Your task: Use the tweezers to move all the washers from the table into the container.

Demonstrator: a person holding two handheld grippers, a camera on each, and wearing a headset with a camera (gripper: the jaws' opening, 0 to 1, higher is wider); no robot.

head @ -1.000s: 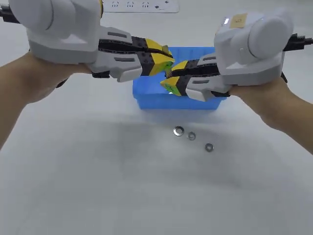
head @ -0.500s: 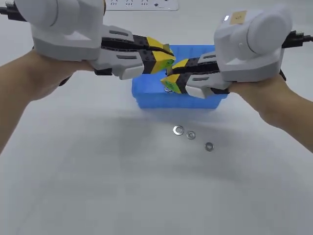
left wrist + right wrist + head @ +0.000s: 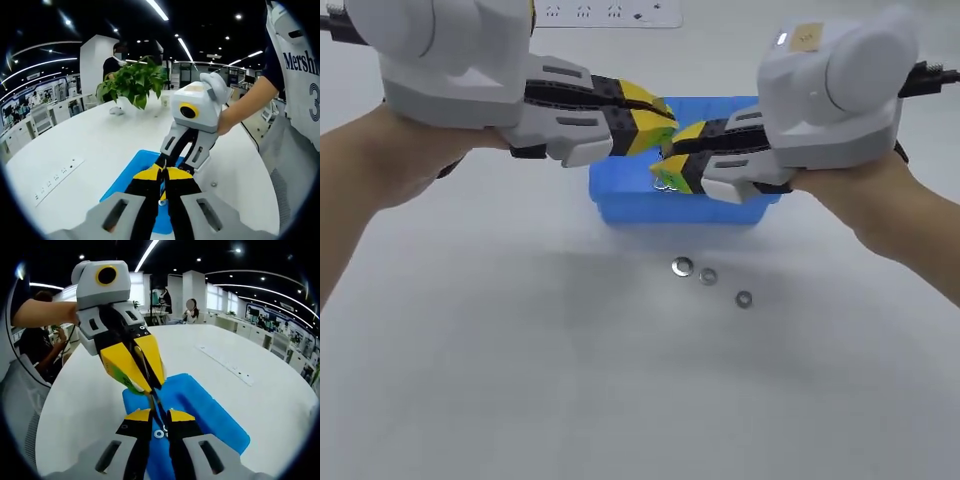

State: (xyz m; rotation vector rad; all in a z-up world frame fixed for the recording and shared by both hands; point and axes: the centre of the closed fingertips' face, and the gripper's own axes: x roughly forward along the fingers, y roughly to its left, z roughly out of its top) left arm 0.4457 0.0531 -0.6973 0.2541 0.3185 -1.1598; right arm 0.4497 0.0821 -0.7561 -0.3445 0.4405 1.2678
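Ring washer (image 3: 159,433) barely shifted, in thin tweezers (image 3: 154,407)

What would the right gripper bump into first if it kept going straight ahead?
Most likely the left gripper: its yellow jaws point back at the right gripper, almost tip to tip, above the blue container. Depth is hard to judge.

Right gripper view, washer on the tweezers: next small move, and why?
Probably ease open the tongs of the right gripper slightly, so the tweezers spread and drop the washer. It hangs at their tips over the blue container, and three washers lie on the table.
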